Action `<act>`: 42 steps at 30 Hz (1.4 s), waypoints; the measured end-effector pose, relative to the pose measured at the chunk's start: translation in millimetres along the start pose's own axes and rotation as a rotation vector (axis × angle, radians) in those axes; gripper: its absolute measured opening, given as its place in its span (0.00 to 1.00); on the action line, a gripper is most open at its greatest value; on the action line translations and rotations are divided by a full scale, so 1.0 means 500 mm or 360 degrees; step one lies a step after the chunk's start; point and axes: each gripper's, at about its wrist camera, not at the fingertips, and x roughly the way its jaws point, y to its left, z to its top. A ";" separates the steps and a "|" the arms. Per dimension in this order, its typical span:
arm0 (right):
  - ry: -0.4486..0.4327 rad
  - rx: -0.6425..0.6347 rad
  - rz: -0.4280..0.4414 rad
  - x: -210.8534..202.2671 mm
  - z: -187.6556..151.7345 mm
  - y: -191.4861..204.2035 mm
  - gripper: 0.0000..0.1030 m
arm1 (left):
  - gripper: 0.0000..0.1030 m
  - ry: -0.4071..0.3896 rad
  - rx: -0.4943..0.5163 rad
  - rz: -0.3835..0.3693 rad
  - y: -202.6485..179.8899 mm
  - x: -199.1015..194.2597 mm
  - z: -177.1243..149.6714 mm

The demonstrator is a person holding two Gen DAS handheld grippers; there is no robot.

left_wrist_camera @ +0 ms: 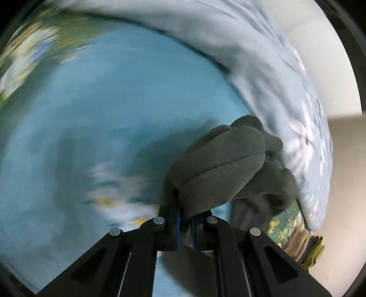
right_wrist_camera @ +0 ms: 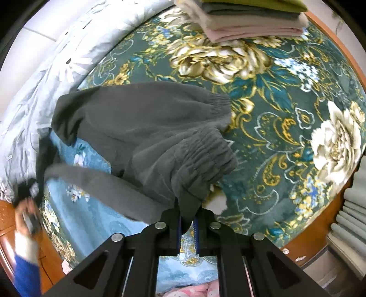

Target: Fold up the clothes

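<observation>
A: What's the surface like?

B: A bed with a dark green floral blanket (right_wrist_camera: 263,109) over most of it, and a light blue floral sheet (right_wrist_camera: 75,205) at the near left. A pale grey-blue quilt (right_wrist_camera: 45,75) is bunched along the far left by a white wall (right_wrist_camera: 34,29). A stack of folded clothes (right_wrist_camera: 247,20) sits at the far edge, and a wooden bed frame (right_wrist_camera: 338,41) rims the right.

A: And the grippers?

B: The right gripper (right_wrist_camera: 188,219) is nearly closed, its jaws pinching the elastic waistband of the grey trousers (right_wrist_camera: 141,123), which are lifted over the bed. The left gripper (left_wrist_camera: 185,217) is likewise clamped on the same fabric; its view is blurred.
</observation>
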 end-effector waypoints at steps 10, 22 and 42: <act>0.0100 -0.0096 -0.0112 0.057 -0.016 0.020 0.08 | 0.07 0.0046 -0.0637 0.0142 0.424 -0.063 -0.261; 0.0072 0.0023 -0.0205 0.078 -0.027 -0.091 0.09 | 0.07 0.0153 -0.0746 0.0191 0.441 -0.063 -0.406; -0.0041 0.0233 0.0377 0.111 0.140 -0.281 0.51 | 0.46 -0.0133 -0.0289 0.0192 0.137 -0.327 -0.342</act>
